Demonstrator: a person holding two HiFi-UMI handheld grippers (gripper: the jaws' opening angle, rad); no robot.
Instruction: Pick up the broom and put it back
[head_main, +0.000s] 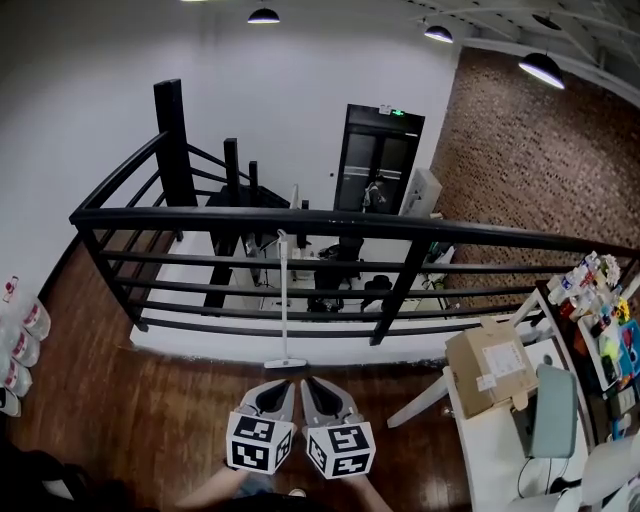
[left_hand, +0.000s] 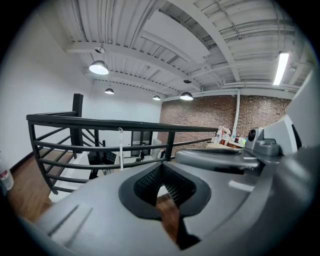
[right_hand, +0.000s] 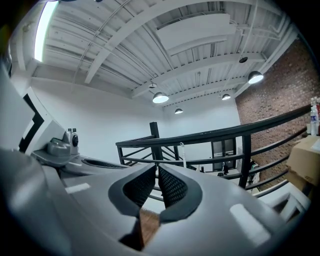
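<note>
Straight ahead of both pairs of jaws, the slim white broom with a flat head stands upright on the dark wooden floor, leaning against the black metal railing. The left gripper and right gripper sit side by side, each with its jaws closed on nothing.

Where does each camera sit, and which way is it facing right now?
Head view: on the head, steeply down at railing; left gripper, right gripper show.
Left gripper view: rides that gripper, along its shut jaws toward the railing.
Right gripper view: likewise, its jaws shut.
Shared: all three see the broom standing at the railing.
</note>
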